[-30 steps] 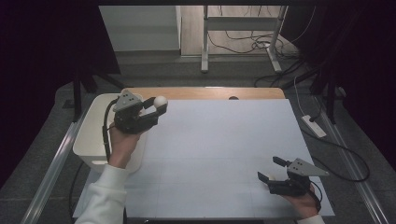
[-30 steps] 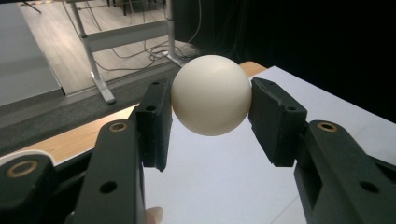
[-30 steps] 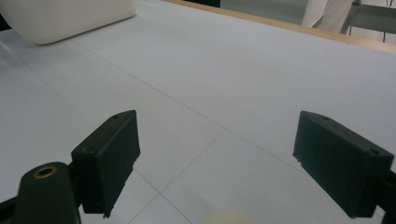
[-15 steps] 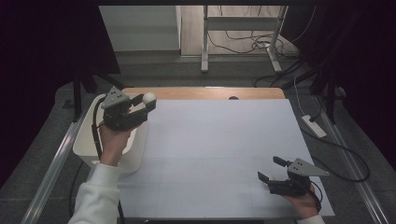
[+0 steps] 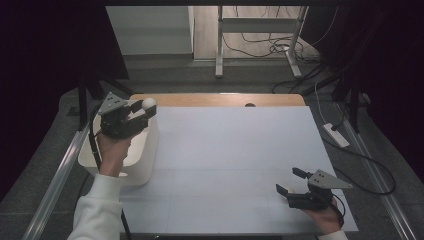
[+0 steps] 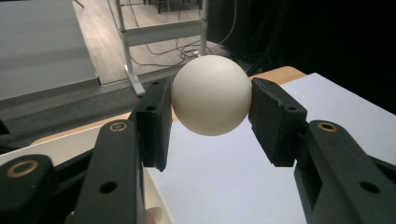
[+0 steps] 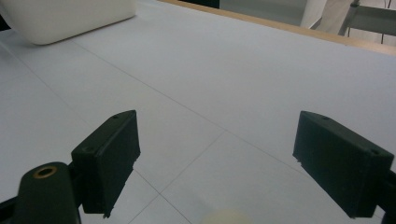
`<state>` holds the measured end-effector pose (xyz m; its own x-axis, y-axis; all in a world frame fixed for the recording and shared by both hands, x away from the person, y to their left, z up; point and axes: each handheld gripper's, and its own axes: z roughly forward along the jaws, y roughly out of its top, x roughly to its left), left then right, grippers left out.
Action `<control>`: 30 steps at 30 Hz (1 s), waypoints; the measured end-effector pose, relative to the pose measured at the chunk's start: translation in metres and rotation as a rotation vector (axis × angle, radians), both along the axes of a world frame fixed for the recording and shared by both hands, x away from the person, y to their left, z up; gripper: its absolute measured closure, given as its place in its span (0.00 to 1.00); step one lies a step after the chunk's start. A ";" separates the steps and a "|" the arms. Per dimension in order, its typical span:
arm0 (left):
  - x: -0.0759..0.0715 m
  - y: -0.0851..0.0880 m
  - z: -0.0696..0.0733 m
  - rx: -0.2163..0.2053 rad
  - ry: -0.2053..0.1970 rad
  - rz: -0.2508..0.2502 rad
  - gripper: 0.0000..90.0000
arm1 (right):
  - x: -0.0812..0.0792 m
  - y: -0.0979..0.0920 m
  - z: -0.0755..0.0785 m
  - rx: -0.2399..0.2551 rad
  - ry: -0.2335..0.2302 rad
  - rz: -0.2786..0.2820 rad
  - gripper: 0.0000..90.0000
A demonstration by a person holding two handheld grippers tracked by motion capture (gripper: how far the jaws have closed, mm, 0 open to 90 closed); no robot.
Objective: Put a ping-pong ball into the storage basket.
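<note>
Holding a white ball (image 6: 210,95) between its two black jaws, the left tool (image 5: 142,111) sits at the upper left of the high view, above the white bin (image 5: 145,162) that stands at the left edge of the bench (image 5: 240,165). Jaws pinch the ball from either side, pads flat against its widest part; the ball is clear of any surface. In the high view the ball (image 5: 148,104) reads as a pale dot over the bin's far right corner, just about over the rim; whether it hangs inside the rim line or slightly beyond it I cannot tell. Judgement: the work looks like dropping the ball into the bin. Pick-up and carry appear done; what seems left is centring over the opening and letting go. The left gripper view hints at a pale rounded shape low in the frame, too blurred to name. The right tool (image 5: 292,181) rests at the lower right of the high view, low over the white bench sheet, jaws spread wide with nothing between them. The right gripper view shows bare sheet between its pads, the bin (image 7: 70,18) at upper left, and a pale blurred curve at the bottom edge, unidentifiable.
</note>
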<state>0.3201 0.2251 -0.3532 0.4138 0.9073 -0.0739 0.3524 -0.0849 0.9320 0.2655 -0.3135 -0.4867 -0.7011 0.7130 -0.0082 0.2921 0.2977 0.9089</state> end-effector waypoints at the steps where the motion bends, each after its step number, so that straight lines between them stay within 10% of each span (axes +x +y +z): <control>1: 0.000 0.002 -0.001 0.005 0.002 0.010 0.56 | 0.000 0.000 0.000 0.000 0.000 -0.001 0.16; 30: 0.021 0.041 -0.026 0.023 0.111 0.135 0.56 | 0.000 0.000 0.000 -0.006 0.002 -0.003 0.16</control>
